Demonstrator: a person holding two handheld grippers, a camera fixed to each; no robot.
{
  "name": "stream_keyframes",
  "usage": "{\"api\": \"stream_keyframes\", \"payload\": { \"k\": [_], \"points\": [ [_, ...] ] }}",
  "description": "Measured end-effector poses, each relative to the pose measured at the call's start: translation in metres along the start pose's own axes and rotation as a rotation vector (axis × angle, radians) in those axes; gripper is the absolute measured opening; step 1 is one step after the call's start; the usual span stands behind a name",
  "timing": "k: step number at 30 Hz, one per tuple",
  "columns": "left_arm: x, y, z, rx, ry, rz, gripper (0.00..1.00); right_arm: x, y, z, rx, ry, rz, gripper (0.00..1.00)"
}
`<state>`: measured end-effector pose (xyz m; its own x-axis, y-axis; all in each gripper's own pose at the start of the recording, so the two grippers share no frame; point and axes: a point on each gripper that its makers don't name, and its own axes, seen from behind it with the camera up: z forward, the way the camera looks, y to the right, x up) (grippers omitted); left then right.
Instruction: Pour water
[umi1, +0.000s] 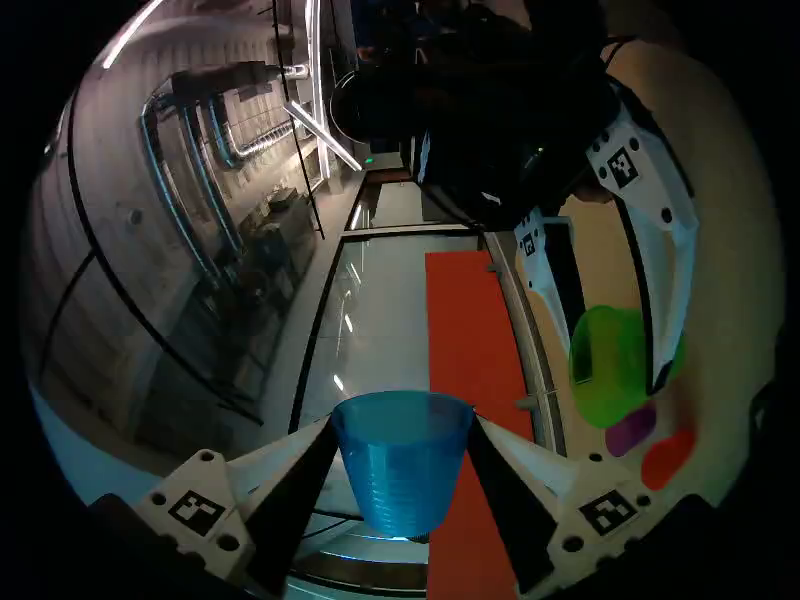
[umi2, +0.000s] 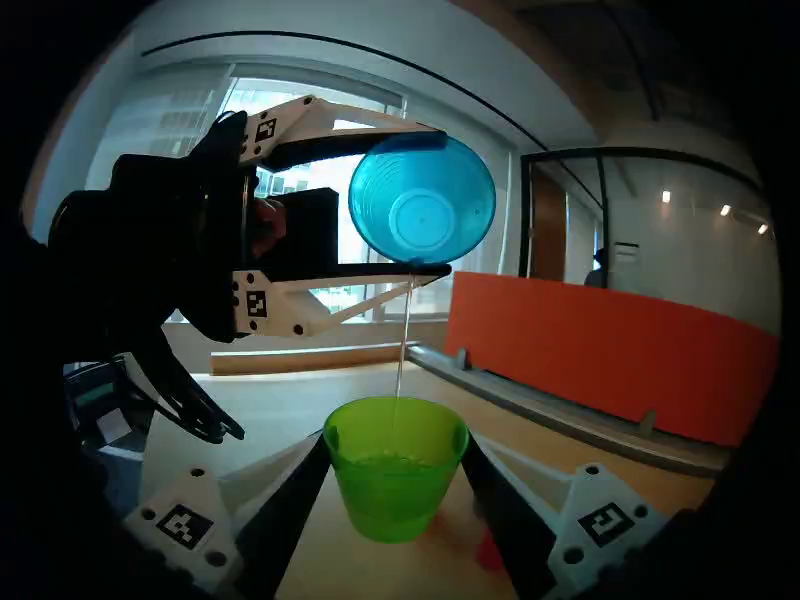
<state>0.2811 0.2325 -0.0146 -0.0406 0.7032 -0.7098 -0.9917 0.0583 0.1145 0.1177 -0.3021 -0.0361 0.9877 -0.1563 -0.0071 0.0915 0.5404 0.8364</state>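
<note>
In the left gripper view, the left gripper (umi1: 403, 430) clamped the blue cup (umi1: 403, 485) between both fingers. Farther off to the right, the right gripper (umi1: 618, 368) gripped the green cup (umi1: 603, 360) over a pale table (umi1: 720, 300).

In the right gripper view, the green cup sat pinched between that gripper's own fingers, partly filled. The blue cup hung tipped on its side above it, and a thin stream of water (umi2: 404, 340) fell from its rim into the green cup.

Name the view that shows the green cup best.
Right gripper view: the green cup is centred, held in the right gripper, water visible inside. The left gripper view shows it at the edge, partly behind that gripper's white finger.
</note>
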Motion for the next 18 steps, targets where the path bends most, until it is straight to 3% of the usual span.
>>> {"api": "stream_keyframes", "payload": {
  "k": [11,18],
  "points": [
    [0.0031,0.0009,0.0021,0.000,0.008,0.029,0.87,-0.0002,0.0016,-0.0006,-0.001,0.003,0.002,0.91],
    [0.0018,-0.0005,0.0039,0.001,0.010,0.007,0.87,-0.0013,0.0026,0.0001,-0.004,0.003,0.003,0.91]
  ]
}}
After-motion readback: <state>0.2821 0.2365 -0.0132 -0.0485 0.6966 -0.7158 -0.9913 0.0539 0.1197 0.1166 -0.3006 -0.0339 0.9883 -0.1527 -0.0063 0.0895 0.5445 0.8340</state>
